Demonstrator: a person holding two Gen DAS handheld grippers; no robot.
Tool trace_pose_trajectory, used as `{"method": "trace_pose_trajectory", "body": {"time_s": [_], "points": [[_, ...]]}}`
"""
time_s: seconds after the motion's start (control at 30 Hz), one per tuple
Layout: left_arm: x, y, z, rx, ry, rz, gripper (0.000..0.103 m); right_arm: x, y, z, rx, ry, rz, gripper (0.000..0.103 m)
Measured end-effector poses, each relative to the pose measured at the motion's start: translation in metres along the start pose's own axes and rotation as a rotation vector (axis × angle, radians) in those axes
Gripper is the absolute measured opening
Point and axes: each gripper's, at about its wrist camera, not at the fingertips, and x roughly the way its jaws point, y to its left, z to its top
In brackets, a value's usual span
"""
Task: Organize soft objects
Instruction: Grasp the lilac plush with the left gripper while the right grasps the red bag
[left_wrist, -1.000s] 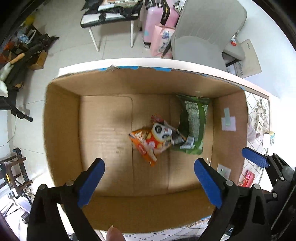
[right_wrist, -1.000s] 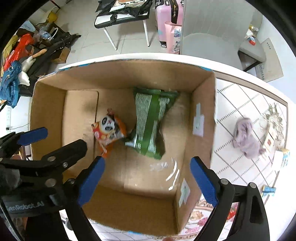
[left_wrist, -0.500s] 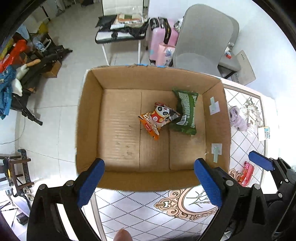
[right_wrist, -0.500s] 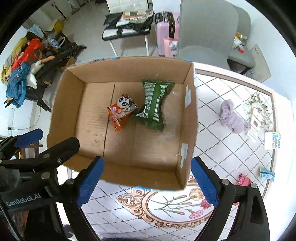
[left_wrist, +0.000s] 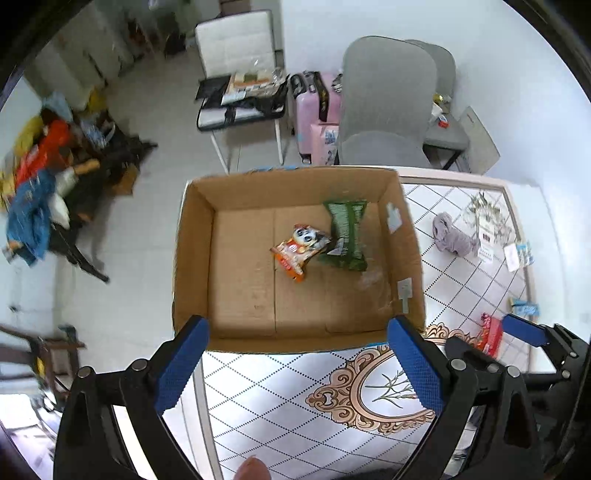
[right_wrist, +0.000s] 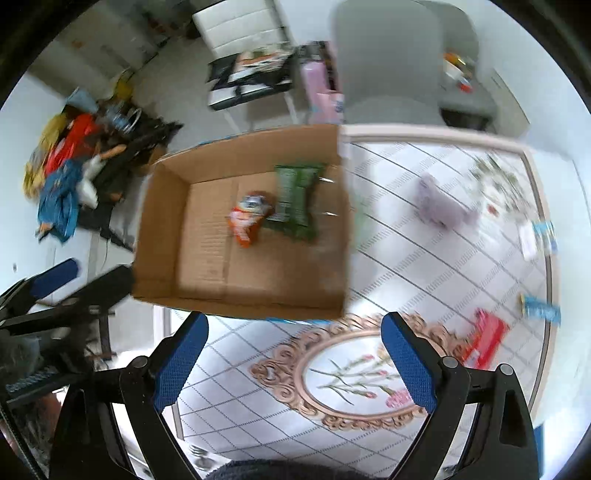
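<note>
An open cardboard box (left_wrist: 192, 258) (right_wrist: 159, 229) stands at the table's far left corner. Inside lie an orange panda snack bag (left_wrist: 299, 247) (right_wrist: 249, 218) and a green snack bag (left_wrist: 345, 234) (right_wrist: 295, 201), touching each other. A lilac cloth (left_wrist: 452, 236) (right_wrist: 441, 206) lies on the tabletop to the right of the box. My left gripper (left_wrist: 299, 363) hangs open and empty above the table's near side. My right gripper (right_wrist: 293, 362) is open and empty too, above the oval floral print. The right gripper's blue fingertip (left_wrist: 522, 330) shows at the left view's right edge.
On the patterned tabletop (left_wrist: 295, 398) lie a red packet (left_wrist: 489, 334) (right_wrist: 485, 338), blue packets (left_wrist: 524, 308) (right_wrist: 541, 308) and cards (left_wrist: 487, 236) near the right edge. Behind the table stand a grey chair (left_wrist: 384, 110), pink suitcase (left_wrist: 314, 107) and a cluttered floor.
Both grippers have pulled up and back from over the box; it now looks smaller and farther. The right view has swung to the right and is blurred. Box contents have not moved.
</note>
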Motion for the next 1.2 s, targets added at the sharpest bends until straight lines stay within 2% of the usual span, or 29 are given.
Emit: {"method": "trace_pose_trajectory", "body": {"time_s": [0.1,0.2,0.37,0.5,0.6,0.63,0.73,0.8,0.9,0.97,1.1,1.2], "points": [[0.008,-0.048,0.003,0.093,-0.01,0.051,0.099,0.006,-0.069,-0.006,0.122,0.024,-0.037,0.096],[0.029,-0.099,0.012,0.161,0.028,0.026,0.099,0.023,-0.139,-0.016,0.256,0.06,-0.081,0.096],[0.089,-0.177,0.031,0.216,0.155,-0.012,0.099,0.085,-0.251,-0.042,0.456,0.179,-0.163,0.096],[0.133,-0.223,0.04,0.222,0.257,-0.027,0.099,0.136,-0.298,-0.057,0.535,0.275,-0.138,0.096],[0.158,-0.241,0.047,0.188,0.322,-0.046,0.099,0.157,-0.31,-0.06,0.558,0.311,-0.1,0.088],[0.167,-0.245,0.05,0.167,0.348,-0.062,0.099,0.162,-0.313,-0.06,0.558,0.319,-0.099,0.074],[0.191,-0.25,0.064,0.079,0.407,-0.119,0.099,0.159,-0.312,-0.048,0.508,0.304,-0.124,0.053],[0.208,-0.25,0.074,0.0,0.45,-0.165,0.099,0.152,-0.313,-0.035,0.476,0.281,-0.113,0.051],[0.241,-0.247,0.089,-0.172,0.54,-0.279,0.099,0.14,-0.319,-0.014,0.446,0.249,-0.108,0.051],[0.259,-0.242,0.096,-0.262,0.563,-0.313,0.099,0.132,-0.324,0.001,0.432,0.226,-0.116,0.051],[0.295,-0.241,0.108,-0.335,0.593,-0.252,0.099,0.121,-0.331,0.025,0.408,0.194,-0.132,0.051],[0.312,-0.252,0.112,-0.28,0.582,-0.184,0.093,0.119,-0.335,0.038,0.39,0.182,-0.137,0.051]]}}
